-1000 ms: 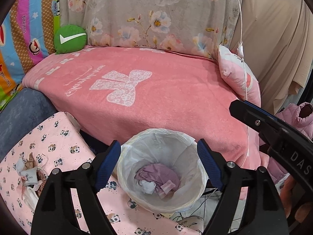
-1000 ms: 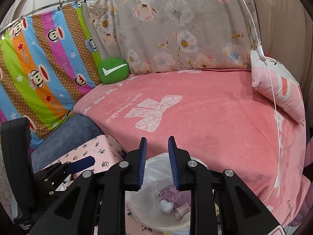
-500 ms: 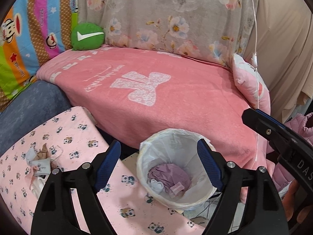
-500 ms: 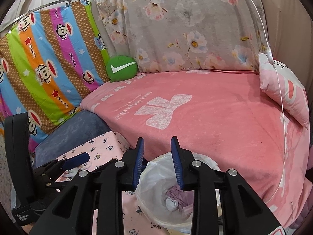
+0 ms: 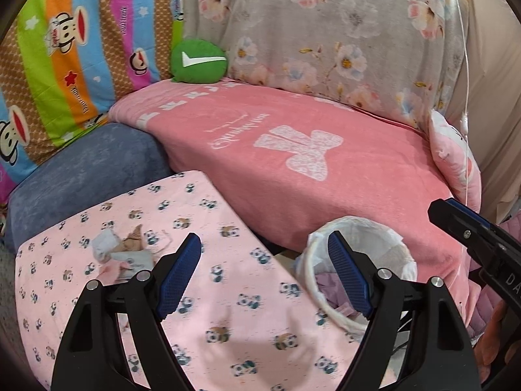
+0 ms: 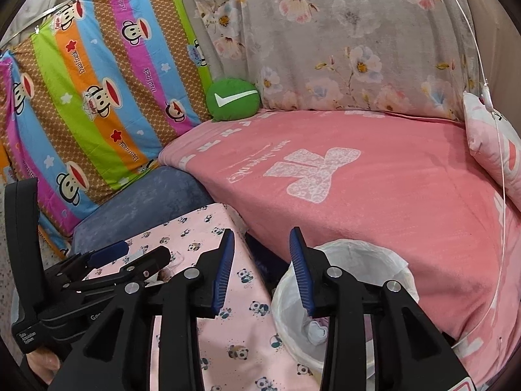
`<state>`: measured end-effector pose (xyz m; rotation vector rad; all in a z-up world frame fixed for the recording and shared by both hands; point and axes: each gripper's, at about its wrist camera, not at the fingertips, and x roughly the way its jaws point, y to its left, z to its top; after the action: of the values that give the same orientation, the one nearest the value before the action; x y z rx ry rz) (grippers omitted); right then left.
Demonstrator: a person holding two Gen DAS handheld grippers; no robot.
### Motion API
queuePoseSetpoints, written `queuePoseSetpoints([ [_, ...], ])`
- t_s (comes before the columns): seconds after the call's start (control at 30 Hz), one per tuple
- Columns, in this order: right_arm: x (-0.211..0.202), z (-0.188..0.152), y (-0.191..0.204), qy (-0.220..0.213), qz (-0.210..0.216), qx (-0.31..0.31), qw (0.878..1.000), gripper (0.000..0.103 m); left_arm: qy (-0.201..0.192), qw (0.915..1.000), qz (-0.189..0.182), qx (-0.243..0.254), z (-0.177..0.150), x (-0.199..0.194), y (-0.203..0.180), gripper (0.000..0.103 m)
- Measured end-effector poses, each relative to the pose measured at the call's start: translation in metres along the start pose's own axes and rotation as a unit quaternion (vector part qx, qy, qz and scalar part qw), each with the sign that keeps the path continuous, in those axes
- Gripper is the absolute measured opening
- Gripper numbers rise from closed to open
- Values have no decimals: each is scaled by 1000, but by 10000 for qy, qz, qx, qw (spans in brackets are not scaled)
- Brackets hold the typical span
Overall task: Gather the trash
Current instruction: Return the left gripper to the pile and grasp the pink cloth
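A small pile of crumpled paper trash [image 5: 122,252] lies on the pink panda-print surface [image 5: 228,293]. A white bag-lined trash bin [image 5: 358,260] stands to the right of it and holds purple and white scraps; it also shows in the right wrist view [image 6: 345,296]. My left gripper [image 5: 263,277] is open and empty, above the panda surface between the pile and the bin. My right gripper [image 6: 262,268] is open and empty, above the bin's left rim. The left gripper [image 6: 107,260] shows at the lower left of the right wrist view.
A pink blanket [image 5: 309,163] covers the sofa behind the bin. A blue cushion [image 5: 88,176] lies left of it. A green round pillow [image 5: 198,62], a striped monkey-print sheet [image 5: 65,65] and a floral cover [image 5: 342,32] stand at the back. A white cord [image 6: 495,150] hangs at right.
Both grippers have swung left, away from the bin towards the panda surface. The right gripper's jaws have opened wider. The trash pile now sits nearer the left gripper.
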<state>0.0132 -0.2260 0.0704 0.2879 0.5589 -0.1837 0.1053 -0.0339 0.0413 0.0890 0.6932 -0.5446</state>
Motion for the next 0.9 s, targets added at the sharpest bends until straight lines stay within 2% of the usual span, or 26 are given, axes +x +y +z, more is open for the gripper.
queuePoseSetpoints([
  [0.27, 23, -16, 45, 279, 268, -193, 9991, 39, 122, 9986, 376, -345, -18, 0, 63, 76],
  [0.53, 60, -36, 95, 670, 524, -350, 9958, 39, 402, 9947, 682, -650, -39, 13, 122, 76],
  [0.8, 106, -57, 136, 1079, 645, -497, 9908, 39, 803, 9899, 764, -881, -59, 42, 161, 72],
  [0.9, 124, -63, 147, 1207, 660, -507, 9892, 39, 939, 9885, 683, -974, -64, 52, 173, 67],
])
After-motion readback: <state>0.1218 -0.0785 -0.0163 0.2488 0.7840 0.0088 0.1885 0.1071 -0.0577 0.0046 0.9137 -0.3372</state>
